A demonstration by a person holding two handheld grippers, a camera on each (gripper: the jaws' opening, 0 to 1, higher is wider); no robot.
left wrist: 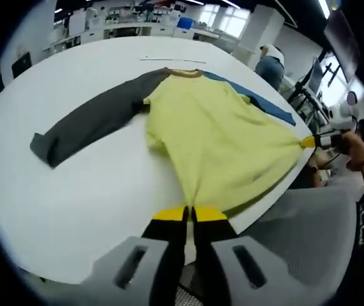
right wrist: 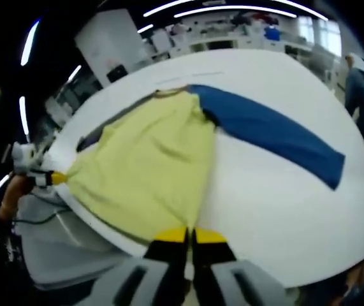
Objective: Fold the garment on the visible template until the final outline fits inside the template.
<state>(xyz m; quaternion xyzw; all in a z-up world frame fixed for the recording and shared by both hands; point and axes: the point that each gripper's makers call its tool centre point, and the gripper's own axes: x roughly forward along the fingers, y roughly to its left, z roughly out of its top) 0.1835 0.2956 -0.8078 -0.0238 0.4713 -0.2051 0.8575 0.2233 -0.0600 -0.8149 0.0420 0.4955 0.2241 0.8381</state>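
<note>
While each hand-held gripper pinches one hem corner, left (left wrist: 190, 213) and right (right wrist: 189, 237), the yellow-bodied shirt (left wrist: 213, 137) lies spread on the white worktop (left wrist: 73, 191), pulled taut, apparently ready for a first fold.

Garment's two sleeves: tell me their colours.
One sleeve is dark grey, the other sleeve blue; blue shows best in right gripper view.

In the left gripper view the garment (left wrist: 213, 137) lies spread on the table (left wrist: 73, 197), its body mid-frame, one sleeve (left wrist: 86, 124) reaching to the left, its hem at the table's lower edge between my left gripper (left wrist: 190, 213)'s closed jaws. My right gripper (left wrist: 309, 141) pinches the hem's other corner at the right edge. In the right gripper view the other sleeve (right wrist: 277, 134) stretches right, and my right gripper (right wrist: 190, 234) sits bottom centre.
</note>
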